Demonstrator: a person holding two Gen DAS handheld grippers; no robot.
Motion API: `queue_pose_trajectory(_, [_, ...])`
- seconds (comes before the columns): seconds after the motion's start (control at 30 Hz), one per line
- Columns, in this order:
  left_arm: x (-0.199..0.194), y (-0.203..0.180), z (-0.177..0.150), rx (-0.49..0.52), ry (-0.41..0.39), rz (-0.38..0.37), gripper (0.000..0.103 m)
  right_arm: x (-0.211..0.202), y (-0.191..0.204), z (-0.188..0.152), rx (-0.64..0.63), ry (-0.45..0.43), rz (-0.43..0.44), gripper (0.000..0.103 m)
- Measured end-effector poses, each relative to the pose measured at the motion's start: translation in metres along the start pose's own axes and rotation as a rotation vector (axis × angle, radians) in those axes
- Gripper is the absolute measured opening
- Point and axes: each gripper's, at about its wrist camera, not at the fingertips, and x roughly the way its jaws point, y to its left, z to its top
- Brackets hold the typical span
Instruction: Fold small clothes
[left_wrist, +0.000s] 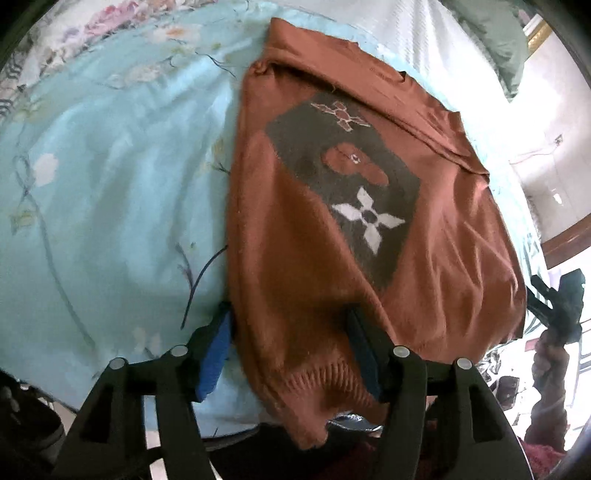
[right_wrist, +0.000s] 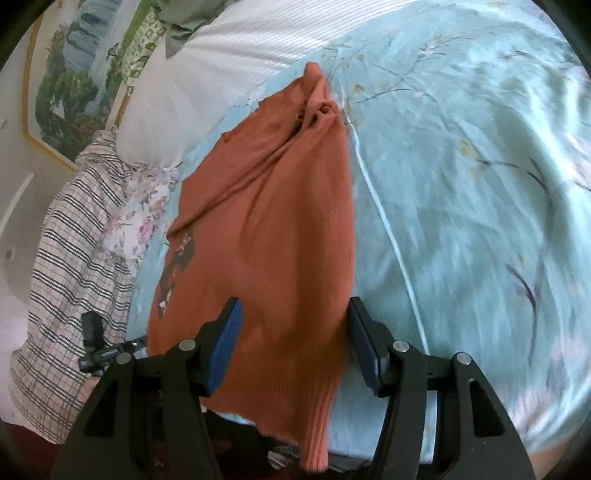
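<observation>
A bed (left_wrist: 92, 192) under a pale blue floral sheet is filling a bedroom, with a framed landscape painting (right_wrist: 70, 85) on the wall, a striped white pillow (right_wrist: 207, 70) at the head and a plaid cloth (right_wrist: 70, 236) lying along one side. A rust-orange sweater (left_wrist: 332, 229) is lying lengthwise near the bed's foot edge, its ribbed hem (left_wrist: 325, 380) hanging just over that edge and its dark printed panel (left_wrist: 354, 177) facing up, apparently spread flat so that it can be folded. The left hand-held gripper (left_wrist: 291, 350) is standing wide open with one hem corner between its blue pads (left_wrist: 214, 354), not pinching it. The right hand-held gripper (right_wrist: 295, 343) is likewise gaping, straddling the other hem corner without closing. Both seem to be lining up to seize the hem for a first fold, which is not yet begun.
</observation>
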Motion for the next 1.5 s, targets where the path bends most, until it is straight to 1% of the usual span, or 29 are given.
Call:
queue_pose_trajectory(0.07, [0.001,0.002,0.004,-0.004,-0.003,-0.018,0.063,0.004,-0.006,0.009,0.017,-0.006,0.023,0.059])
queue_pose_trajectory(0.13, [-0.001,0.01,0.005,-0.041,-0.006,-0.067,0.063,0.009,-0.012,0.015,0.036,0.008,0.068,0.059])
queue_pose_trajectory(0.2, [-0.001,0.017,0.006,-0.057,-0.009,-0.109,0.062,0.009,-0.01,0.014,0.013,0.036,0.072,0.053])
queue_pose_trajectory(0.23, [-0.001,0.018,0.004,-0.046,-0.012,-0.105,0.053,0.009,-0.008,0.01,-0.012,0.063,0.076,0.048])
queue_pose_trajectory(0.27, [-0.002,0.016,0.002,-0.031,-0.017,-0.084,0.047,0.011,-0.007,0.005,-0.027,0.103,0.083,0.031])
queue_pose_trajectory(0.3, [-0.002,0.014,-0.002,-0.008,-0.023,-0.059,0.029,0.013,-0.007,-0.003,-0.035,0.14,0.081,0.013])
queue_pose_trajectory(0.33, [-0.002,0.013,-0.006,0.019,-0.021,-0.047,0.011,0.013,-0.007,-0.013,-0.041,0.165,0.08,0.01])
queue_pose_trajectory(0.37, [-0.001,0.013,-0.011,0.035,-0.013,-0.056,0.007,0.009,-0.007,-0.019,-0.045,0.167,0.096,0.008])
queue_pose_trajectory(0.5, [-0.012,0.021,-0.024,0.035,-0.022,-0.097,0.008,-0.006,-0.007,-0.039,-0.048,0.191,0.169,0.008])
queue_pose_trajectory(0.57, [-0.012,0.026,-0.026,0.014,-0.007,-0.116,0.009,-0.006,-0.008,-0.046,-0.053,0.201,0.153,0.01])
queue_pose_trajectory(0.6, [-0.01,0.028,-0.025,-0.004,0.002,-0.13,0.013,-0.006,-0.008,-0.048,-0.043,0.202,0.153,0.01])
queue_pose_trajectory(0.63, [-0.009,0.029,-0.023,-0.02,0.011,-0.151,0.022,-0.006,-0.008,-0.049,-0.033,0.197,0.162,0.011])
queue_pose_trajectory(0.67, [-0.008,0.029,-0.021,-0.027,0.017,-0.172,0.028,-0.006,-0.007,-0.05,-0.033,0.191,0.167,0.016])
queue_pose_trajectory(0.7, [-0.007,0.026,-0.02,-0.028,0.026,-0.193,0.042,-0.005,-0.004,-0.05,-0.036,0.188,0.172,0.023])
queue_pose_trajectory(0.73, [-0.007,0.023,-0.019,-0.024,0.032,-0.205,0.056,-0.004,0.0,-0.05,-0.044,0.182,0.179,0.027])
queue_pose_trajectory(0.77, [-0.005,0.017,-0.019,-0.012,0.036,-0.203,0.06,-0.003,0.003,-0.051,-0.053,0.176,0.182,0.034])
queue_pose_trajectory(0.8, [-0.003,0.01,-0.018,0.014,0.036,-0.183,0.061,-0.002,0.007,-0.052,-0.065,0.169,0.176,0.035])
queue_pose_trajectory(0.83, [-0.002,0.0,-0.017,0.061,0.03,-0.138,0.057,-0.001,0.009,-0.052,-0.074,0.168,0.169,0.035])
queue_pose_trajectory(0.87, [0.0,-0.006,-0.017,0.103,0.021,-0.098,0.05,-0.001,0.01,-0.051,-0.085,0.171,0.168,0.035])
queue_pose_trajectory(0.9, [0.001,-0.012,-0.018,0.149,0.009,-0.055,0.023,0.0,0.011,-0.05,-0.091,0.177,0.168,0.034])
queue_pose_trajectory(0.93, [0.001,-0.012,-0.018,0.158,0.009,-0.049,0.007,-0.002,0.011,-0.049,-0.094,0.175,0.161,0.02])
queue_pose_trajectory(0.97, [0.0,-0.008,-0.017,0.146,0.007,-0.067,0.007,-0.006,0.009,-0.048,-0.094,0.162,0.165,0.007])
queue_pose_trajectory(1.07, [-0.015,0.007,-0.019,0.1,-0.051,-0.119,0.006,-0.023,0.001,-0.044,-0.053,0.091,0.261,0.006])
queue_pose_trajectory(1.13, [-0.025,0.017,-0.021,0.051,-0.106,-0.186,0.005,-0.023,-0.002,-0.044,-0.053,0.092,0.263,0.006])
queue_pose_trajectory(1.2, [-0.028,0.024,-0.023,0.009,-0.132,-0.22,0.005,-0.02,-0.001,-0.045,-0.062,0.11,0.255,0.006])
queue_pose_trajectory(1.27, [-0.031,0.026,-0.024,-0.007,-0.158,-0.243,0.005,-0.025,0.003,-0.042,-0.044,0.084,0.317,0.006])
queue_pose_trajectory(1.37, [-0.046,0.028,-0.022,-0.029,-0.22,-0.308,0.005,-0.033,0.009,-0.03,-0.024,0.032,0.405,0.006])
queue_pose_trajectory(1.43, [-0.054,0.027,-0.012,-0.046,-0.259,-0.332,0.005,-0.037,0.015,-0.017,-0.021,0.003,0.435,0.006])
queue_pose_trajectory(1.5, [-0.062,0.026,0.0,-0.054,-0.299,-0.351,0.005,-0.039,0.022,-0.003,-0.032,-0.024,0.444,0.006])
